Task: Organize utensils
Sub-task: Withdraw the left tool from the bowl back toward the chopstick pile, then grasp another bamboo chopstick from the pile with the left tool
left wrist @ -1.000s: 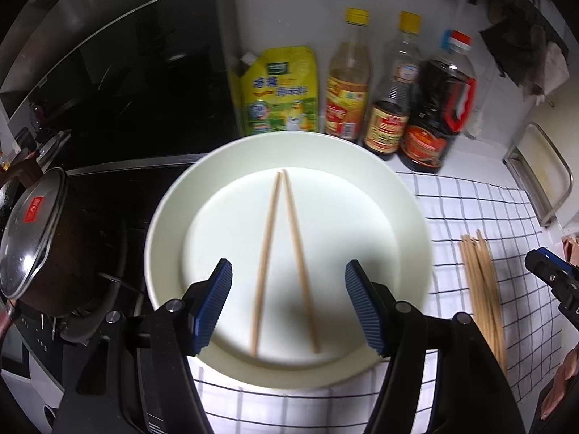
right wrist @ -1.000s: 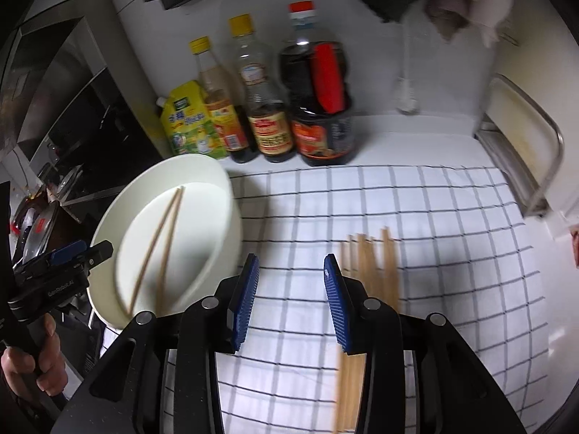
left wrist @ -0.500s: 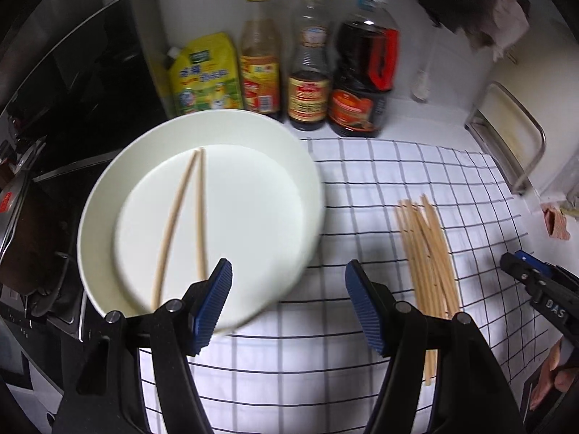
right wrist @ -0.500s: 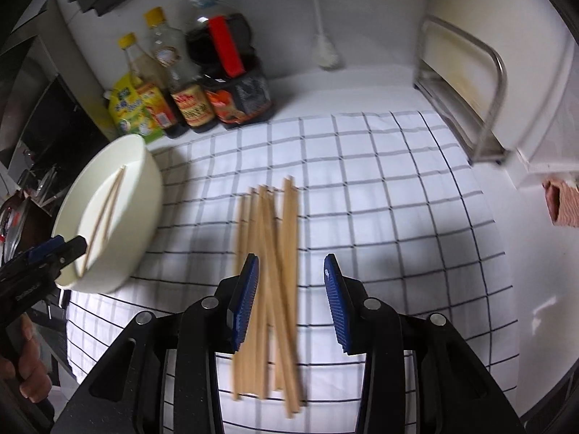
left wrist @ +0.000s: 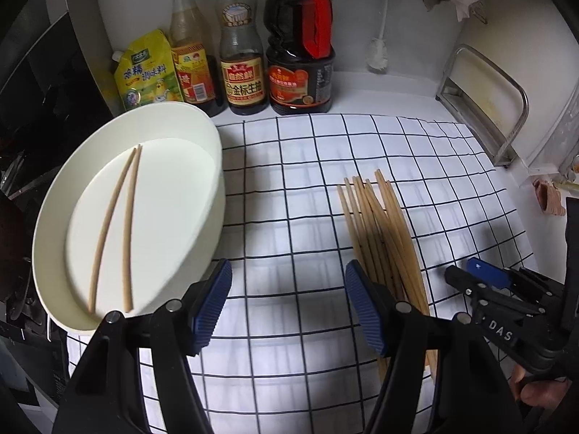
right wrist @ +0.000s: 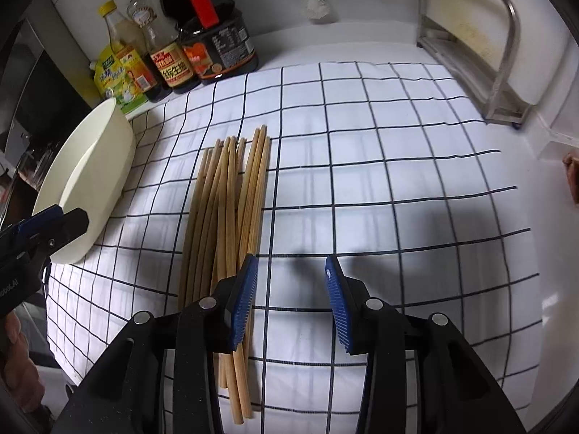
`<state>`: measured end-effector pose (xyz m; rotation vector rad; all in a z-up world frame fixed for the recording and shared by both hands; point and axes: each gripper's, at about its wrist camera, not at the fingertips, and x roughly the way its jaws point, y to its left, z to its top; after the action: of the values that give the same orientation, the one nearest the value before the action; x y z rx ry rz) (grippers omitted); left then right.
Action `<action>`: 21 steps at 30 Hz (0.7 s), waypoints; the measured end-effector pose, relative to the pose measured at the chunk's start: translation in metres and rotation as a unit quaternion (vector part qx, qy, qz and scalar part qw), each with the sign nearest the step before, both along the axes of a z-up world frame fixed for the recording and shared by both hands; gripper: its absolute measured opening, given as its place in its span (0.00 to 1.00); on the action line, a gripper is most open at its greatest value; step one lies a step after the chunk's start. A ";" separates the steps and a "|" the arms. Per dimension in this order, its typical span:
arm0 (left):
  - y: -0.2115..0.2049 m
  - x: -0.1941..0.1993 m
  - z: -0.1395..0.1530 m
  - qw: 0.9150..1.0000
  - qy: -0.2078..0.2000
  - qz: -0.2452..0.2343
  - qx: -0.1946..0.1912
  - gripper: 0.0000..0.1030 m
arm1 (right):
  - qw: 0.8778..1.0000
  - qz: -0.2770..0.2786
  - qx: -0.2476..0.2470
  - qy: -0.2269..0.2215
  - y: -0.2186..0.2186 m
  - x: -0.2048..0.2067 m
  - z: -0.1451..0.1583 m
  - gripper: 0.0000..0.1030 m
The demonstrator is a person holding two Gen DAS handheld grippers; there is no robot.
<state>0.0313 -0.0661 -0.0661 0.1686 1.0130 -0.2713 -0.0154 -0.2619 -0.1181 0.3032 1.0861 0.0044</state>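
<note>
In the left wrist view the left hand-held gripper [left wrist: 287, 302] sits at bottom centre w/ its blue pads wide apart and nothing between them, above the checked cloth [left wrist: 289, 195] that covers the table. A white bowl [left wrist: 217, 166] fills the left of the frame, resting partly on the cloth's left edge, and two chopsticks [left wrist: 115, 224] lie inside it, tips close together at the far end and splaying toward the near rim. The loose bundle of chopsticks [left wrist: 380, 228] lies on the cloth right of centre, fanned at the far ends, its near ends running behind the gripper's right finger. The right hand-held gripper [left wrist: 481, 276] shows at lower right, just beside that bundle (from this angle I can't tell how its pads stand). In the right wrist view the right hand-held gripper [right wrist: 291, 302] is at bottom centre, pads apart and empty; its left pad overlaps the bundle's right edge, contact unclear. The bundle [right wrist: 228, 213] runs from mid-frame down to the bottom. The bowl [right wrist: 108, 166] is at the left edge w/ the left gripper [right wrist: 54, 222] in front of it. Along the back wall, upper left in both views: a yellow pouch [left wrist: 148, 72] and three sauce bottles [left wrist: 242, 54]. A metal rack [right wrist: 481, 47] stands at upper right.
</note>
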 end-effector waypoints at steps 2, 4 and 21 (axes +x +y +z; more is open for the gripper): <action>-0.004 -0.002 -0.005 1.000 0.004 -0.003 0.002 0.62 | 1.000 0.004 0.000 0.000 0.002 0.001 -0.003 0.37; -0.007 -0.003 -0.010 1.000 0.008 -0.006 0.004 0.62 | 1.000 0.008 -0.003 0.000 0.004 0.002 -0.006 0.37; -0.004 -0.009 -0.029 1.000 0.027 0.002 0.012 0.64 | 0.999 0.042 -0.033 0.006 0.023 0.004 -0.017 0.37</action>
<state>0.0224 -0.0702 -0.0955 0.1821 1.0708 -0.2610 -0.0113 -0.2384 -0.1350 0.1992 1.1083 0.0412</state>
